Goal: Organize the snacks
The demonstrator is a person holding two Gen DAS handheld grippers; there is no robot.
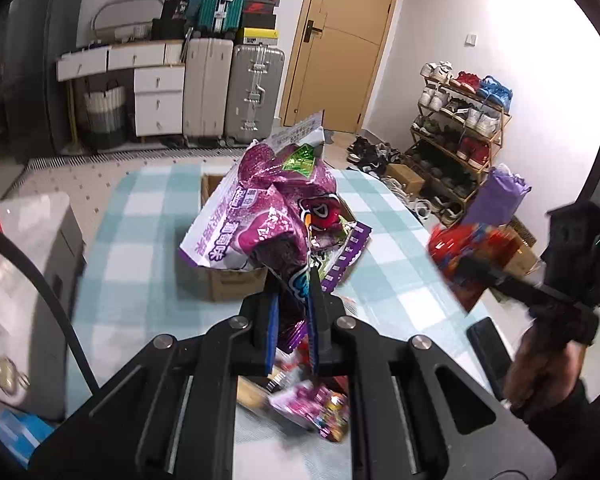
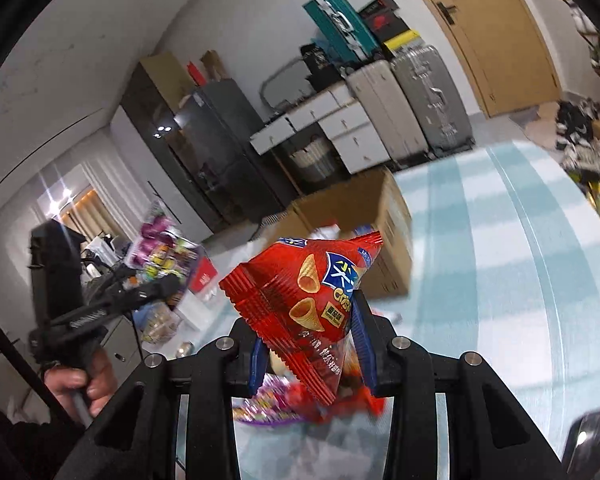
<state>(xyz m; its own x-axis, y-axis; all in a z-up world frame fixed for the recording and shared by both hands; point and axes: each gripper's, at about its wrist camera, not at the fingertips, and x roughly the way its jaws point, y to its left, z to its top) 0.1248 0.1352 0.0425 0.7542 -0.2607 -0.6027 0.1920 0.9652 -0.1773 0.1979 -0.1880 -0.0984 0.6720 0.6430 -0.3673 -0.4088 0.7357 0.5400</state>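
Near, loose snack packets lie on the checked tablecloth. The left gripper clamps a purple snack bag; the right gripper pinches a red corn-cone chips bag. Beyond stands the cardboard box.

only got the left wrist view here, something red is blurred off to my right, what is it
Observer: A red snack bag printed with cone-shaped crisps, clamped in the right gripper.
Operator: is it hanging by a corner or held properly
Observer: The jaws pinch its lower part, and the bag stands up above them.
Operator: any more snacks under that gripper
Observer: Yes, blurred purple and red packets lie on the checked cloth just below it.
Operator: where's the box from that side
Observer: The cardboard box sits right behind the red bag, its top open.
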